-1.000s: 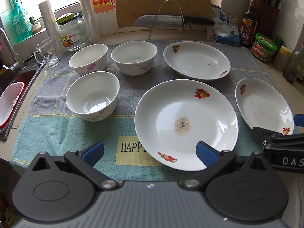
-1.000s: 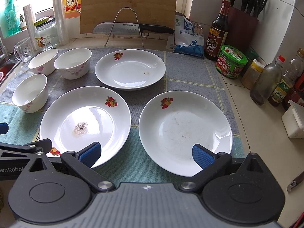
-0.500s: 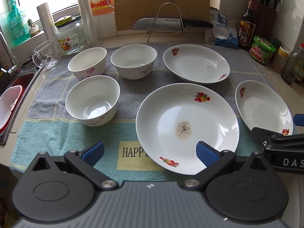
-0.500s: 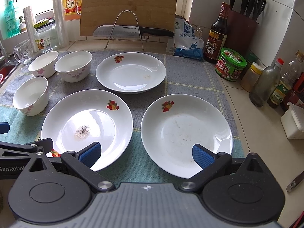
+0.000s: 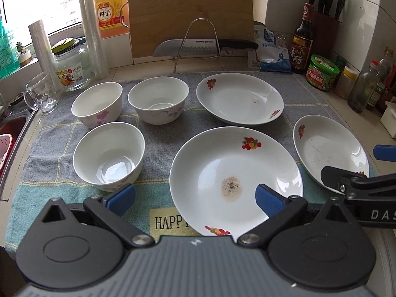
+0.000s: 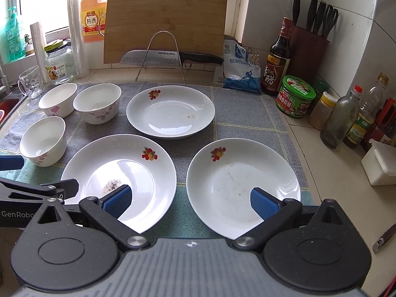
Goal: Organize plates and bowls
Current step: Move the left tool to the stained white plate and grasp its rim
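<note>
Three plates and three bowls sit apart on the towel (image 5: pixel 160 133), none stacked. Near plate (image 5: pixel 235 180), with a speckled residue patch at its centre, lies at my left view's 6 o'clock. Far plate (image 5: pixel 240 99) is at 12 o'clock from it; right plate (image 6: pixel 243 185) at 3 o'clock, faintly smeared. Bowls at 9 to 11 o'clock: near bowl (image 5: pixel 109 156), left-rear bowl (image 5: pixel 97 104), centre-rear bowl (image 5: pixel 158 102), all upright.

Left gripper (image 5: pixel 195 196): jaws wide apart, empty, over the near plate's front rim. Right gripper (image 6: pixel 190 199): jaws wide apart, empty, straddling the gap between the near and right plates.

Cutting board (image 6: pixel 165 24) and knife (image 6: pixel 170 58) stand at the worktop's back, 12 o'clock.
</note>
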Demonstrator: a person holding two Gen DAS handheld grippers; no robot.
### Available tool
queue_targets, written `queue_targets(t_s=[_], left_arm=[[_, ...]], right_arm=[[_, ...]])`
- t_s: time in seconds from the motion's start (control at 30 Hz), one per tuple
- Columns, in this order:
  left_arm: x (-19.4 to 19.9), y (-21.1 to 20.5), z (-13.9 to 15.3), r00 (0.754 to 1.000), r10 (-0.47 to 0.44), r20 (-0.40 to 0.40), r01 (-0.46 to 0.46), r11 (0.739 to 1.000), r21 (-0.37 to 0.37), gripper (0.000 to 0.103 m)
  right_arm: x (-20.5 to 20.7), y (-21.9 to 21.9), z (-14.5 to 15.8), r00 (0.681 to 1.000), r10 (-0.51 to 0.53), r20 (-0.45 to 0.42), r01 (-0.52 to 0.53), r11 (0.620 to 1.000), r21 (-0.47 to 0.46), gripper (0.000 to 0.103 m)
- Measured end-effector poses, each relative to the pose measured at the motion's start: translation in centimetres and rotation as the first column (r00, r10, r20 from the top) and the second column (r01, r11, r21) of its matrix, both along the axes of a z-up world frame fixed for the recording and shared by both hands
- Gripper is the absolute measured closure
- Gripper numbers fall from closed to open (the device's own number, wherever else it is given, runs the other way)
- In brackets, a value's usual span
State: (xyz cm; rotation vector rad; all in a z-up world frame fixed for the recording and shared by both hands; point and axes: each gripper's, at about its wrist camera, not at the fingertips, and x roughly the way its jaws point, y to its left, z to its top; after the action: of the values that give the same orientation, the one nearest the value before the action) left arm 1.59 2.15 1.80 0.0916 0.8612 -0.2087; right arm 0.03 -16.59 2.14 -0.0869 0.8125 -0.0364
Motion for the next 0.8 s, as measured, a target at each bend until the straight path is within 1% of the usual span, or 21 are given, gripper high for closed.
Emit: queue_targets(t_s=[0.17, 0.27, 0.4, 0.6, 0.7, 0.8], left_arm=[[0.7, 0.6, -0.3, 0.997, -0.083, -0.006, 0.082, 0.996, -0.046, 0.001], [0.9, 0.8, -0.3, 0.992, -0.128, 0.022, 0.129, 0.990, -0.064, 0.001], [1.1, 0.9, -0.1, 0.987, -0.154, 0.052, 0.157, 0.985, -0.071, 0.001], [1.7, 0.9, -0.3, 0.980, -0.190, 0.057, 0.195, 0.975, -0.102, 0.001], [2.0, 0.8, -0.6, 0.978, -0.202, 0.059, 0.208, 0.970, -0.126, 0.001], [2.5, 0.5, -0.7, 0.976, -0.213, 0.045, 0.218, 0.965, -0.148, 0.001]], right_arm=[[-0.7, 0.5, 0.5, 0.998, 0.006, 0.061, -0.006, 1.000, -0.001, 0.000], [-1.2, 0.4, 0.5, 0.997, -0.012, 0.075, 0.012, 1.000, 0.002, 0.000], [-2.0, -0.3, 0.2, 0.996, -0.045, 0.083, 0.047, 0.999, -0.019, 0.000], [-3.0, -2.6, -1.1, 0.993, -0.100, 0.063, 0.104, 0.993, -0.049, 0.000], [-3.4, -4.0, -2.1, 0.992, -0.119, 0.043, 0.121, 0.991, -0.048, 0.000], [-3.4, -5.1, -3.3, 0.992, -0.122, 0.021, 0.123, 0.991, -0.043, 0.000]])
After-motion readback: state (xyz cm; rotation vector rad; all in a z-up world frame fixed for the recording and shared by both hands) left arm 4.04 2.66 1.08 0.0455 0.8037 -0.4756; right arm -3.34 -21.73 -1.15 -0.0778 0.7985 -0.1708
